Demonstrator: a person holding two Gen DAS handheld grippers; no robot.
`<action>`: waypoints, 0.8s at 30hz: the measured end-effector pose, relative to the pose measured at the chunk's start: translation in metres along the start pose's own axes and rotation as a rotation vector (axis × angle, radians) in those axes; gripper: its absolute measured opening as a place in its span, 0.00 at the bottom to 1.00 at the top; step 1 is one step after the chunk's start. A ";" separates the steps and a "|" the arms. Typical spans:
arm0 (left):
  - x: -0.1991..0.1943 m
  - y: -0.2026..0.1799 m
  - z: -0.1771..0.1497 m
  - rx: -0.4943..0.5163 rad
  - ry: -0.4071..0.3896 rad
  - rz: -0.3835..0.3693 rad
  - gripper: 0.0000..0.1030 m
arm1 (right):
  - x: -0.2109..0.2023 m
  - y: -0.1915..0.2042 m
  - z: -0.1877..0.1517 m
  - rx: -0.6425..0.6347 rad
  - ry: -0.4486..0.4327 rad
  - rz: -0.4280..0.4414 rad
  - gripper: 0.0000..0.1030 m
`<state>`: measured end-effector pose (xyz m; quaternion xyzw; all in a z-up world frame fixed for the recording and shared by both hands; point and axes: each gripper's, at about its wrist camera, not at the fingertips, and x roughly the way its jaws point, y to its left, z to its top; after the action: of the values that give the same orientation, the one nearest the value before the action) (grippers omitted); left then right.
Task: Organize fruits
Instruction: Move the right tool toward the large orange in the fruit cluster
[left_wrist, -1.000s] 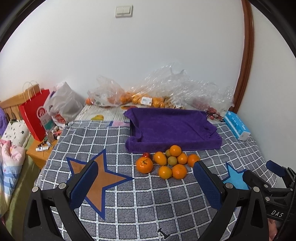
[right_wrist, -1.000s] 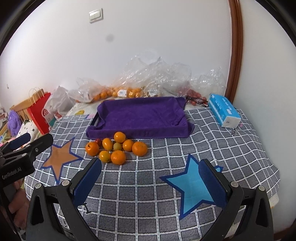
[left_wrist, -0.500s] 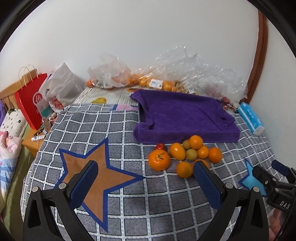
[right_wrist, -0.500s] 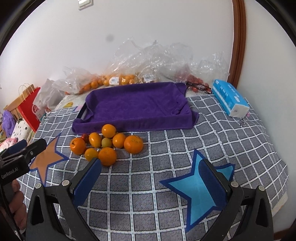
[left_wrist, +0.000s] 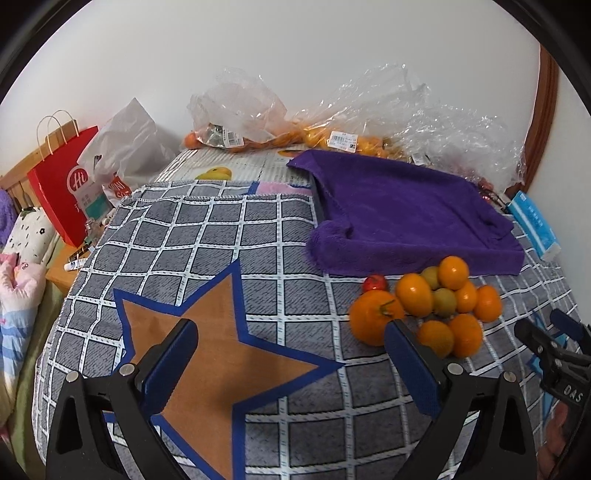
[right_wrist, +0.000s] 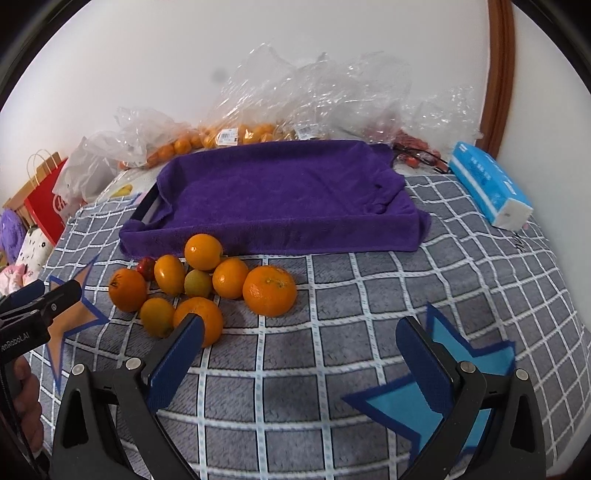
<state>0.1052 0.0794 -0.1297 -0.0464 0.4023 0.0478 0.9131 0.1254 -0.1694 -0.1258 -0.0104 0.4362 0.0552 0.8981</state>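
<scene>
— What's the biggest thing you have in view?

— The checked grey blanket (right_wrist: 332, 280) covering the bed, with an orange star (left_wrist: 221, 343) printed under my left gripper (left_wrist: 291, 363) and a blue star (right_wrist: 436, 391) under my right gripper (right_wrist: 301, 354). On it lies a tray draped in a purple towel (right_wrist: 280, 195), with nothing in it.

— And the fruit?

— I see a cluster of oranges (right_wrist: 207, 280) on the blanket just in front of the towel's near edge, all touching or nearly so. The largest orange (right_wrist: 269, 291) sits at the right end in the right wrist view; a greenish one (right_wrist: 197, 283) is in the middle, and a small red fruit (right_wrist: 147, 267) is tucked at the back left.

— Your jaws?

— Both pairs stand wide apart, holding nothing. My left gripper hovers over the orange star, its right finger close to an orange (left_wrist: 373, 315) with a green stem. My right gripper's left finger overlaps the nearest orange (right_wrist: 201, 319).

— Anything behind?

— Clear plastic bags (right_wrist: 314, 99) of more fruit along the wall, and a blue tissue pack (right_wrist: 487, 182).
</scene>
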 end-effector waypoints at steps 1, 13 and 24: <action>0.003 0.001 0.000 0.001 0.005 0.000 0.97 | 0.002 0.001 0.000 -0.003 -0.003 -0.010 0.96; 0.028 0.017 -0.011 -0.018 0.056 -0.030 0.84 | 0.016 0.006 0.004 -0.013 -0.005 0.037 0.95; 0.035 0.017 -0.018 0.018 0.057 -0.080 0.77 | 0.024 0.008 0.001 -0.010 -0.003 0.070 0.74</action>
<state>0.1139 0.0956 -0.1683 -0.0557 0.4264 0.0065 0.9028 0.1404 -0.1594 -0.1441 0.0007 0.4346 0.0889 0.8962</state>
